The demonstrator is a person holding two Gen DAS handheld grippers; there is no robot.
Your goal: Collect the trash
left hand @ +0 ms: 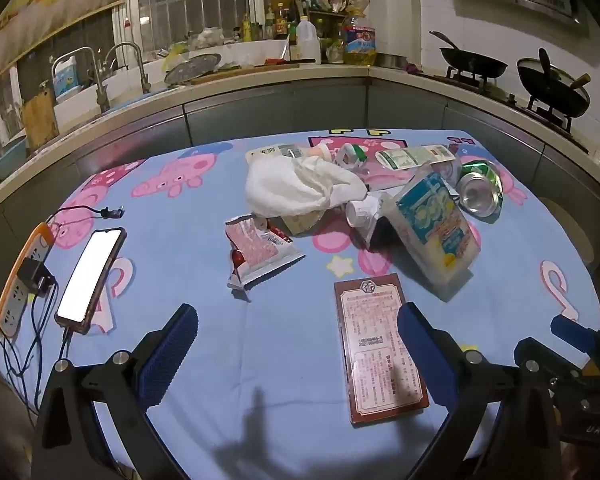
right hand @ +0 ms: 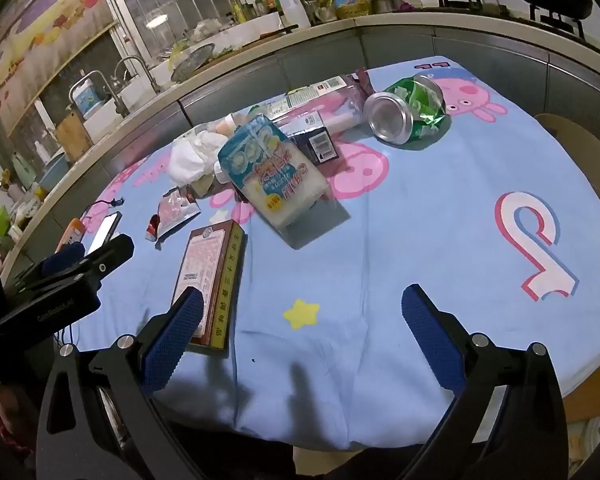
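Trash lies scattered on a table with a blue cartoon cloth [left hand: 204,264] [right hand: 420,220]. A flat brown box [left hand: 380,348] [right hand: 208,280] lies nearest. Behind it are a tissue pack [left hand: 436,232] [right hand: 276,172], a snack wrapper [left hand: 256,252] [right hand: 172,212], a white crumpled bag [left hand: 300,186] [right hand: 192,156], a crushed green can [left hand: 480,192] [right hand: 408,110] and a clear bottle [left hand: 412,158]. My left gripper [left hand: 300,328] hangs open over the near cloth, its right finger above the brown box. My right gripper [right hand: 304,316] is open too, empty, with the box beside its left finger.
A lit phone [left hand: 90,276] [right hand: 104,232] and an orange power strip [left hand: 22,280] with cables lie at the table's left. A kitchen counter [left hand: 260,80] with sink, bottles and pans on a stove [left hand: 540,88] curves behind. A pale chair [right hand: 588,160] stands at the right.
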